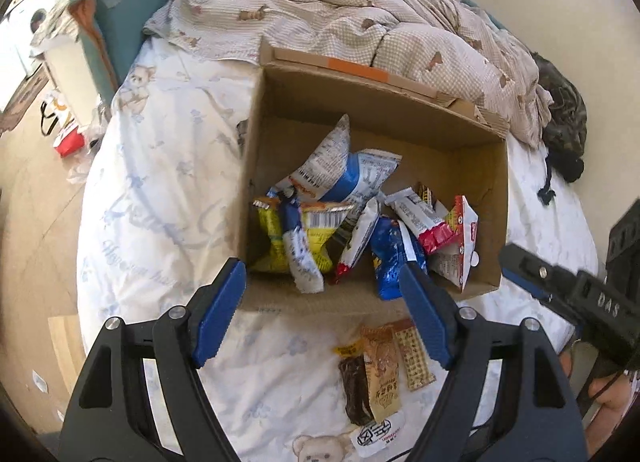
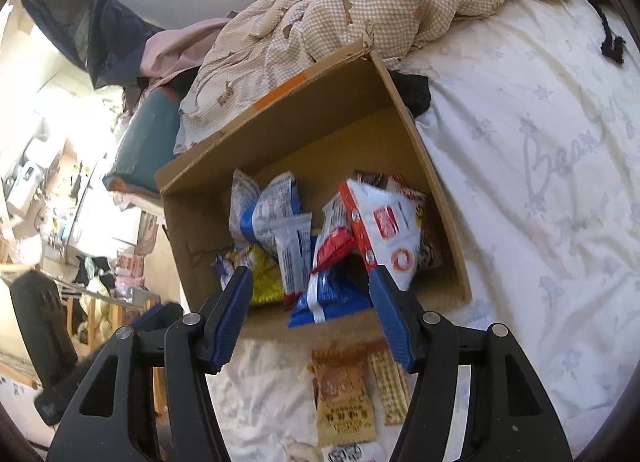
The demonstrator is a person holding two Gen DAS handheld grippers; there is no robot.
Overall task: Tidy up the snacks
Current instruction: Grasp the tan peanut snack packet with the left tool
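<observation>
An open cardboard box (image 1: 372,98) sits on the bed and holds several snack packets (image 1: 348,218). It also shows in the right wrist view (image 2: 320,118) with the same packets (image 2: 316,238). My left gripper (image 1: 322,274) is open and empty over the box's near wall. My right gripper (image 2: 312,282) is open and empty at the box's near edge; it shows at the right of the left wrist view (image 1: 532,270). A few flat snack packets (image 1: 380,370) lie on the sheet just in front of the box, also seen in the right wrist view (image 2: 344,394).
The box rests on a white printed bed sheet (image 1: 160,202). A crumpled beige checked duvet (image 1: 340,18) lies behind the box. A dark garment (image 1: 564,118) lies at the bed's right. Floor clutter and a red bag (image 1: 68,138) are at the left.
</observation>
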